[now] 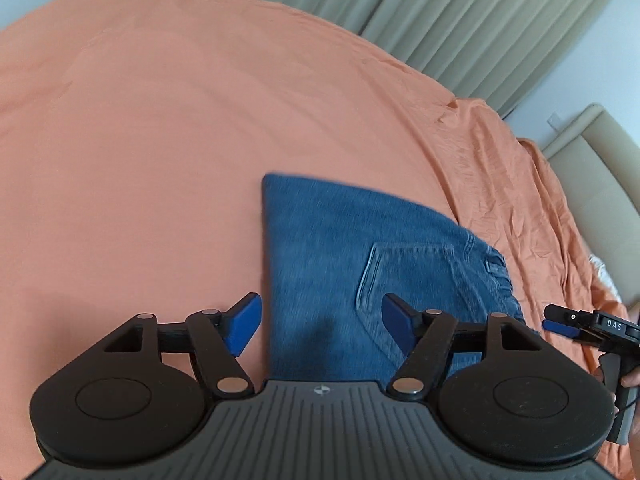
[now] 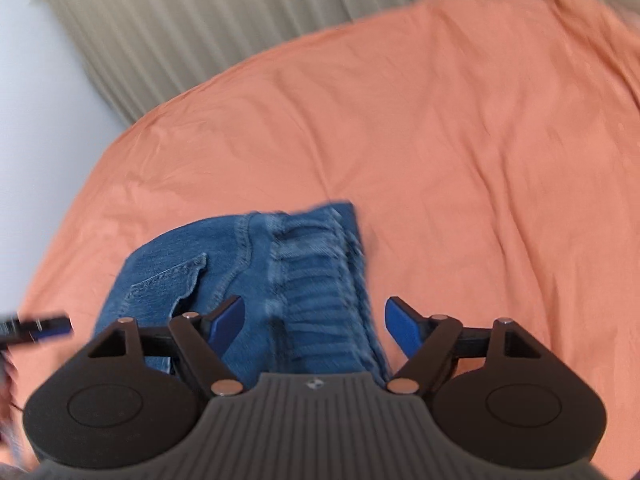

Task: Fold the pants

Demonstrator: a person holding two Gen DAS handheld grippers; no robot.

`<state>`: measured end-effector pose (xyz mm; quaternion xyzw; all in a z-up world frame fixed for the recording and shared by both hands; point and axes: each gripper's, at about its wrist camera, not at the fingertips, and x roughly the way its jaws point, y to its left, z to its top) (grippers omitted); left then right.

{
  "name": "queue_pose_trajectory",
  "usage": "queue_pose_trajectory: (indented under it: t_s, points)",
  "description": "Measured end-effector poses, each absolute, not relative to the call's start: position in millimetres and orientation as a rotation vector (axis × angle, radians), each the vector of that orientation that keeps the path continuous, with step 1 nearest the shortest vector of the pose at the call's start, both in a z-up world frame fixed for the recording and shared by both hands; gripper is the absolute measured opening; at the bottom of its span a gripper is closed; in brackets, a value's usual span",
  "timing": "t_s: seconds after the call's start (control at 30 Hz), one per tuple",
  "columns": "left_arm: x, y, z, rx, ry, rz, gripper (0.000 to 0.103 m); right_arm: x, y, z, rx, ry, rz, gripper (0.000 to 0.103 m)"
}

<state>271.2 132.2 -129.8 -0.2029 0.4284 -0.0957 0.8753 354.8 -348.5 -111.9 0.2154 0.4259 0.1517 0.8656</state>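
Folded blue jeans (image 1: 344, 264) lying flat on orange bedsheet (image 1: 160, 120) of bed, compact stack, back pocket (image 1: 400, 276) facing up. Left gripper (image 1: 322, 330) poised above near end of jeans, jaws spread wide, nothing between them; left blue pad (image 1: 244, 326) over bare sheet just outside straight folded edge of denim, right blue pad (image 1: 398, 326) over pocket area. No contact with fabric discernible. Gathered elastic waistband (image 1: 502, 280) lying beyond right pad, toward wrinkled part of sheet. Right gripper (image 1: 560, 325) visible at far right of left wrist view, beside waistband end of jeans, held in hand (image 1: 624, 380) partly cut off by frame edge. In right wrist view, right gripper (image 2: 314, 328) above waistband end, jaws likewise wide and empty; ruched waistband (image 2: 316, 276) running straight ahead between pads, pocket (image 2: 172, 280) ahead of left pad, bare sheet (image 2: 480, 140) ahead of right pad. Left gripper (image 2: 40, 326) blurred at left edge, level with jaws. Denim blurred near pads in both views; contact there undetermined. Pleated beige curtain (image 1: 460, 12) beyond far side of bed, well ahead of jaws; padded beige headboard (image 1: 592, 168) off to right.
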Motion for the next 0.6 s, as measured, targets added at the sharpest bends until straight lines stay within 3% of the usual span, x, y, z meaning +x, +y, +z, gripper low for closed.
queue_pose_trajectory:
  t_s: [0.37,0.53,0.6]
  points:
    - [259.7,151.6,-176.4,-0.691,0.939,-0.181,0.080,351.1,-374.5,-179.7,0.811,1.039,0.395,0.070]
    - [264.3,153.1,-192.4,-0.753,0.934,-0.220,0.074,362.8,-369.6,-195.7,0.877,1.056,0.439,0.067]
    - [269.2,151.8,-197.8,-0.765,0.931,-0.233,0.065,369.1,-364.9,-198.7,0.876,1.060,0.455,0.067]
